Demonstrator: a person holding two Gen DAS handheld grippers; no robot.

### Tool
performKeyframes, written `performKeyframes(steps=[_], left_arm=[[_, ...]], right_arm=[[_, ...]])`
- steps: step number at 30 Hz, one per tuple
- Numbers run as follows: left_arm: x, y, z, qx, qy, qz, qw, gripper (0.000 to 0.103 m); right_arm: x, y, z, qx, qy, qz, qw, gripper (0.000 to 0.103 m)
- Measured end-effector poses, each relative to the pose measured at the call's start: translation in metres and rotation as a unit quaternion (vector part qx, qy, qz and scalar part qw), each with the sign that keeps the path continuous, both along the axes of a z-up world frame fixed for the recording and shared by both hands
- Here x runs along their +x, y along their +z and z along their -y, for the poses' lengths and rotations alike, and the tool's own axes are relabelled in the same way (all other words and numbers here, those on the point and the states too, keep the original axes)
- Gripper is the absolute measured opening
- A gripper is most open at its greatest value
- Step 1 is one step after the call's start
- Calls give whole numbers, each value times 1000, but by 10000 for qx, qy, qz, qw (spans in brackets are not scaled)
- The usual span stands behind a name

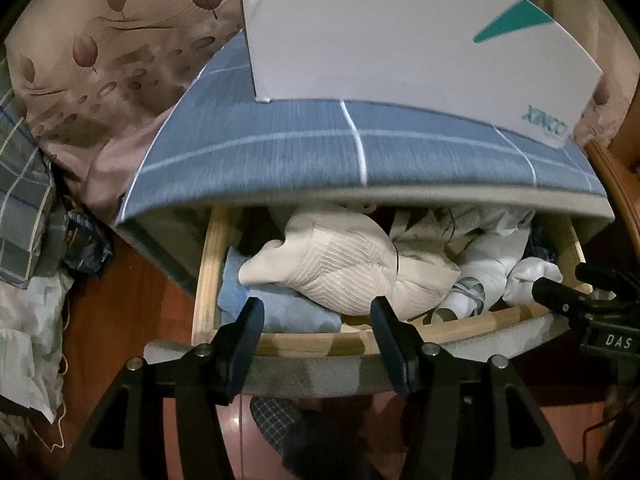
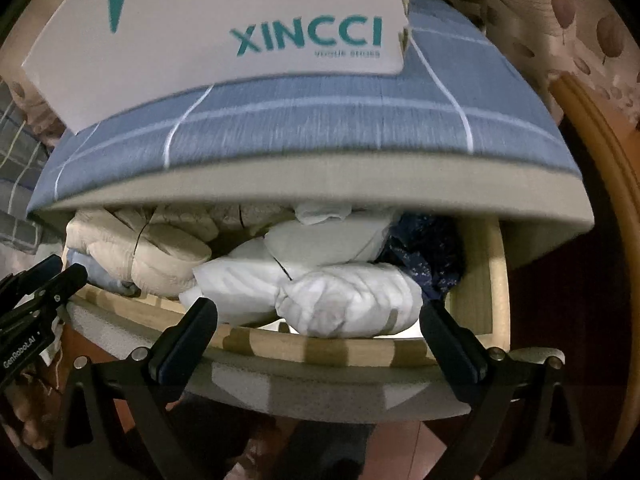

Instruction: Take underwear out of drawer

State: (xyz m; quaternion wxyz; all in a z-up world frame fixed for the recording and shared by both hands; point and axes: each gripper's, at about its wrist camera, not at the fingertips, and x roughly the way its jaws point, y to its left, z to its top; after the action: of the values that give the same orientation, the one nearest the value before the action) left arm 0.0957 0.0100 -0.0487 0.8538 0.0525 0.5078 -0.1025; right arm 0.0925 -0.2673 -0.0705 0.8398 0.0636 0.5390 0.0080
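Note:
The wooden drawer (image 1: 304, 342) stands pulled out, packed with folded underwear. In the left wrist view a cream ribbed garment (image 1: 340, 264) lies on a light blue one (image 1: 280, 312). My left gripper (image 1: 317, 306) hovers open over the drawer's front edge, just in front of the cream garment and holding nothing. In the right wrist view rolled white bundles (image 2: 344, 300) fill the drawer's (image 2: 320, 346) right half, beside a dark blue patterned cloth (image 2: 432, 252). My right gripper (image 2: 318, 307) is wide open above the white bundles with nothing gripped. Each gripper's tip shows in the other's view, the right gripper (image 1: 556, 284) and the left gripper (image 2: 60, 270).
A blue plaid top (image 1: 300, 152) overhangs the drawer's back half, and a white XINCCI box (image 2: 240, 20) rests on it. Floral fabric (image 1: 100, 60) and a plaid cloth (image 1: 24, 208) lie at left. A wooden frame (image 2: 600, 160) runs along the right. Red-brown floor (image 1: 120, 300) lies below.

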Motion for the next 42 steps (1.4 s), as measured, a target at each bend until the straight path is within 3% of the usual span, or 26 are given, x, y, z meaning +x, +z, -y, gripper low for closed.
performKeyframes(steps=[13, 19, 27, 35, 42], left_arm=[[-46, -2, -5, 180, -183, -382, 9989, 57], [-44, -2, -7, 148, -283, -705, 9970, 57], [-52, -3, -5, 216, -346, -840, 9956, 57], [-47, -2, -1, 304, -410, -893, 9947, 57], [-33, 29, -17, -92, -130, -798, 9967, 57]], right_arm=[[-26, -10, 2, 152, 75, -637, 9978, 100], [-15, -15, 9, 166, 119, -989, 9949, 100], [-5, -16, 0, 175, 201, -1304, 9911, 100], [18, -24, -9, 89, 363, -1180, 9923, 100], [39, 9, -1, 234, 418, -794, 9957, 99]])
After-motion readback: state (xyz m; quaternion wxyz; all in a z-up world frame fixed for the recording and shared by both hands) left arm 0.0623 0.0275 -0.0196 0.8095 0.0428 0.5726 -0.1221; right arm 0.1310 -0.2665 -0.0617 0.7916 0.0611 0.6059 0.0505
